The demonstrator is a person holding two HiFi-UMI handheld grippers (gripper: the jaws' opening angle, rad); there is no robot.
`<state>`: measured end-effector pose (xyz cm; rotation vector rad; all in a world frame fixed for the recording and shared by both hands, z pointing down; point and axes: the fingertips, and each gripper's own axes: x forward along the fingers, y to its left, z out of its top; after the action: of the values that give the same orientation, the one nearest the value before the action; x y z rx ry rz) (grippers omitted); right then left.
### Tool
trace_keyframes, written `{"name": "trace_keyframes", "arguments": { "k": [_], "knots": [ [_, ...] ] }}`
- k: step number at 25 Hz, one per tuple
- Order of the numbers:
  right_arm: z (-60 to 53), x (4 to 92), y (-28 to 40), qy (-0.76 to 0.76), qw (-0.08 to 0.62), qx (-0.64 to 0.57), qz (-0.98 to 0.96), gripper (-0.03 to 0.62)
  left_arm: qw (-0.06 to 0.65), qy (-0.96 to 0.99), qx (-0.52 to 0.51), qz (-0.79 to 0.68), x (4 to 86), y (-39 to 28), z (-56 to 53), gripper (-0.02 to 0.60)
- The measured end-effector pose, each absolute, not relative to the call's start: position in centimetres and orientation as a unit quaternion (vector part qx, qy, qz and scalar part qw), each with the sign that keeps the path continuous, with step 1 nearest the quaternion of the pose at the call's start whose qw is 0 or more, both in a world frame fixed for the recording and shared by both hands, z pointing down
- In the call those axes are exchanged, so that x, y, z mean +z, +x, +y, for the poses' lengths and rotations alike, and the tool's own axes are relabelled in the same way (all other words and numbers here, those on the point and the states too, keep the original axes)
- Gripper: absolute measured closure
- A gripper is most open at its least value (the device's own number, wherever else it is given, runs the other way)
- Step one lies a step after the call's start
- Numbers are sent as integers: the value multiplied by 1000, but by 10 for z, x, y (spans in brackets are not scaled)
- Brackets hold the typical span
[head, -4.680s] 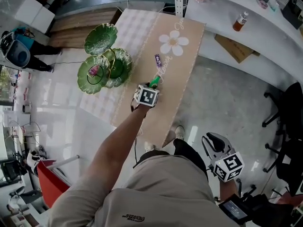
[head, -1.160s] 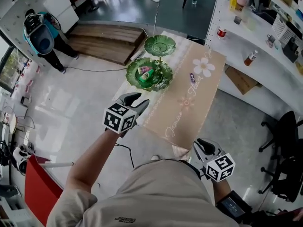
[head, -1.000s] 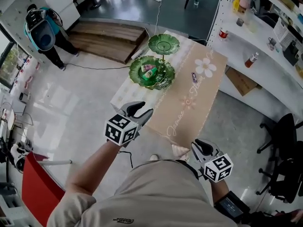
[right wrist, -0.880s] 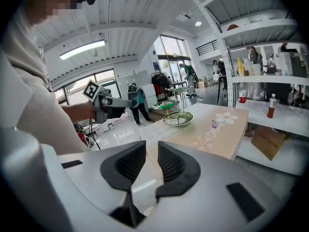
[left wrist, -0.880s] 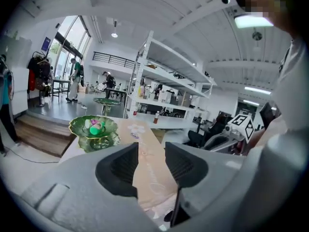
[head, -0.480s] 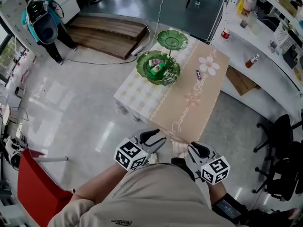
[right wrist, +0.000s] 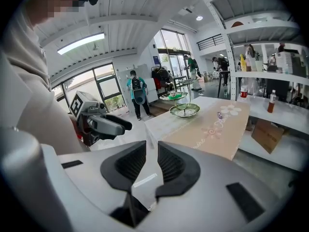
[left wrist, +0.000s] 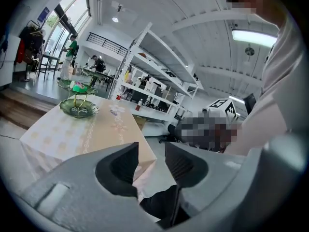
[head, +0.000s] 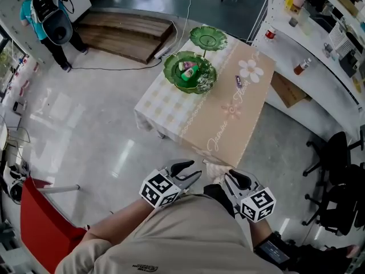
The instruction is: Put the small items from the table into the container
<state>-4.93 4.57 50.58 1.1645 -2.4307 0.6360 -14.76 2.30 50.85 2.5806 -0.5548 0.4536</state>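
**A:** What had changed just before this?

**B:** The person had backed away from the bench (head: 219,124). A second earlier the left tool (head: 193,169) was held out toward it. By this moment it had dropped and come in beside the shirt (head: 188,238), level with the right tool (head: 228,178). Both were well apart from the bench.

**A:** And the small things?

**B:** Several seconds back the left tool had been down on the bench at a green piece. That piece was gone from the bench top. Green and pink bits (head: 188,68) lay in the lower tier of the dish (head: 205,85), which stood at the bench's far left part. One purple item (head: 238,81) was left on the bench, beside the flower print (head: 250,70), near the dish but not in it.

**A:** So where did the job stand?

**B:** Nearly done, I judged. One item was left to fetch, and reaching it would have meant stepping forward again.

**A:** And the tools themselves?

**B:** The left tool was spread fairly wide, with nothing between its jaws. The right tool stood with a narrow gap, its pads not touching, and it was also empty. Neither touched anything.
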Motion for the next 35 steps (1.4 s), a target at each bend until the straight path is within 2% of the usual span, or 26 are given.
{"name": "trace_keyframes", "arguments": {
  "k": [8, 15, 28, 35],
  "knots": [
    [39, 506, -30, 423, 181, 229, -858, 510, 238, 931, 181, -210, 518, -130, 8, 403],
    [27, 511, 23, 444, 172, 240, -846, 510, 227, 928, 209, -208, 532, -75, -32, 403],
    [2, 522, 177, 499, 140, 292, -804, 510, 230, 885, 254, -314, 588, 61, -211, 403],
    [1, 545, 228, 502, 132, 332, -788, 510, 245, 847, 278, -381, 628, 106, -313, 403]
  ]
}}
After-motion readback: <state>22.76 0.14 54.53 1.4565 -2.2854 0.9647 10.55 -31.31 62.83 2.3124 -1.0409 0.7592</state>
